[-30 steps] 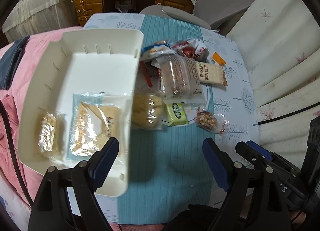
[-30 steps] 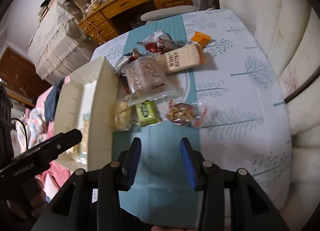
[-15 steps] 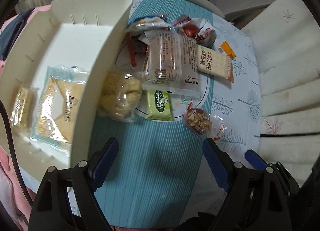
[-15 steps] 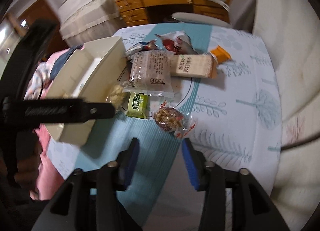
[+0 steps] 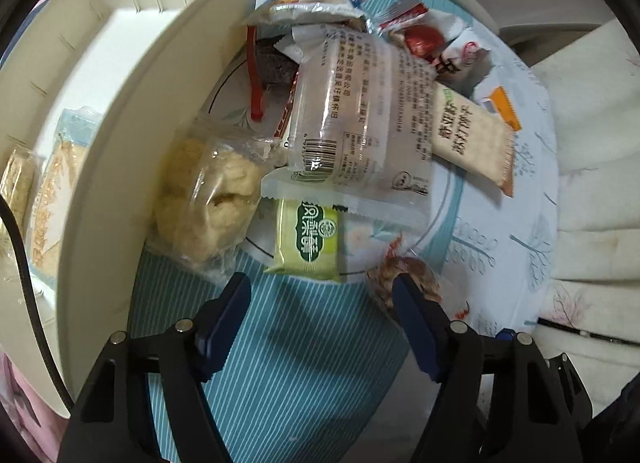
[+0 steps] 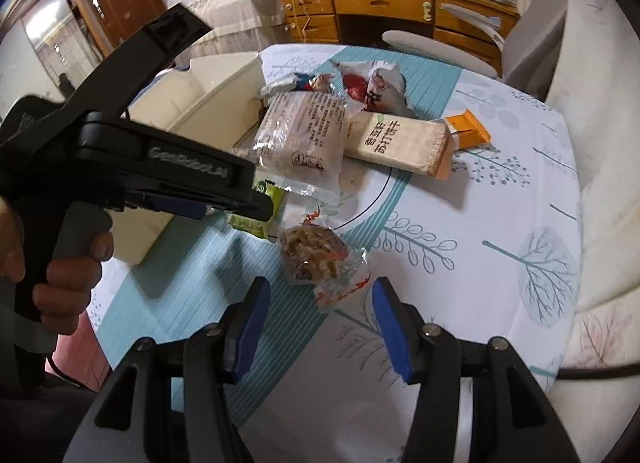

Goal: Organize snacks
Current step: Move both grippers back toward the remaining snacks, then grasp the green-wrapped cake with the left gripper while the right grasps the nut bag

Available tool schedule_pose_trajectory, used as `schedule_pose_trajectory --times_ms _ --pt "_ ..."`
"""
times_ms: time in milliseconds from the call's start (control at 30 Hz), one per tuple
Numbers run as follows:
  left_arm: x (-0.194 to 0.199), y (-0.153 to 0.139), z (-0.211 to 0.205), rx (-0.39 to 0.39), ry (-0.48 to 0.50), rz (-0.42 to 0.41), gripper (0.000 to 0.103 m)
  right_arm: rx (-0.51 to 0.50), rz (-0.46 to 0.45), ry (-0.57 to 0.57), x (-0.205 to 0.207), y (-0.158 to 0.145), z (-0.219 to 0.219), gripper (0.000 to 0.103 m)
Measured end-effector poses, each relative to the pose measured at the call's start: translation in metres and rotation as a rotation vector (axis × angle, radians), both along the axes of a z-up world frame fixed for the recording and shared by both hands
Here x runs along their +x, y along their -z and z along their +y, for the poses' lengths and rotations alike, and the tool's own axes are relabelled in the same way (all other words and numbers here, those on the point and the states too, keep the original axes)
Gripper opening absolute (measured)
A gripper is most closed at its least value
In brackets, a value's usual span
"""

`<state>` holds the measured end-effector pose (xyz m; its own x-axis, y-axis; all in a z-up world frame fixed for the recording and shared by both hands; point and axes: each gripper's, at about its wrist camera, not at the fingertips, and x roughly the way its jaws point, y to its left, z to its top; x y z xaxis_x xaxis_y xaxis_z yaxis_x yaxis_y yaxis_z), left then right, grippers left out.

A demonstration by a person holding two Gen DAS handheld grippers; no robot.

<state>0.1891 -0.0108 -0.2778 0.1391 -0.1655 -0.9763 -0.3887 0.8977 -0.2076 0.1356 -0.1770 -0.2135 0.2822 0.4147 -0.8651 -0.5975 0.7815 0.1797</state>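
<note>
Snack packets lie piled on a plate on the round table (image 6: 500,223). In the left wrist view my left gripper (image 5: 320,299) points down at a green packet (image 5: 306,241). Its jaws are closing, the packet's near edge sits just ahead of the tips, and nothing is pressed. A clear bag of yellow puffs (image 5: 208,203) leans on the white bin (image 5: 120,167), which holds two packets (image 5: 52,191). My right gripper (image 6: 320,303) hovers over a nut-cluster packet (image 6: 316,255). Its jaws are opening, and the wrapper's edge reaches between the tips. A hand (image 6: 60,263) holds the left gripper (image 6: 262,207) there.
A long clear packet (image 5: 360,115), a cracker packet (image 5: 472,139), an orange packet (image 6: 468,131) and a red-and-white wrapper (image 6: 372,87) fill the far part of the pile. A white cushioned seat (image 6: 600,143) borders the table on the right. A wooden desk (image 6: 400,11) and chair (image 6: 432,47) stand behind.
My left gripper has dropped toward the pile and its jaws have narrowed. My right gripper has rolled, sunk toward the nut-cluster packet and widened its jaws.
</note>
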Motion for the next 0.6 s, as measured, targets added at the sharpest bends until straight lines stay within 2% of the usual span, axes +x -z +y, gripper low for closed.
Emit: schedule_pose_trajectory --times_ms 200,267,467,567,600 --pt "0.01 0.02 -0.002 0.026 -0.025 0.049 0.062 -0.017 0.017 -0.077 0.009 0.013 0.011 0.054" --pt "0.011 0.024 -0.001 0.031 -0.044 0.054 0.058 -0.024 0.027 -0.094 0.011 0.018 0.014 0.061" --pt "0.017 0.034 0.003 0.043 -0.074 0.058 0.056 -0.038 0.039 -0.139 0.016 0.029 0.022 0.073" --pt "0.021 0.034 0.004 0.056 -0.069 0.048 0.054 -0.045 0.034 -0.155 0.018 0.033 0.028 0.073" --pt "0.023 0.034 0.003 0.063 -0.068 0.044 0.048 -0.045 0.034 -0.16 0.019 0.035 0.03 0.073"
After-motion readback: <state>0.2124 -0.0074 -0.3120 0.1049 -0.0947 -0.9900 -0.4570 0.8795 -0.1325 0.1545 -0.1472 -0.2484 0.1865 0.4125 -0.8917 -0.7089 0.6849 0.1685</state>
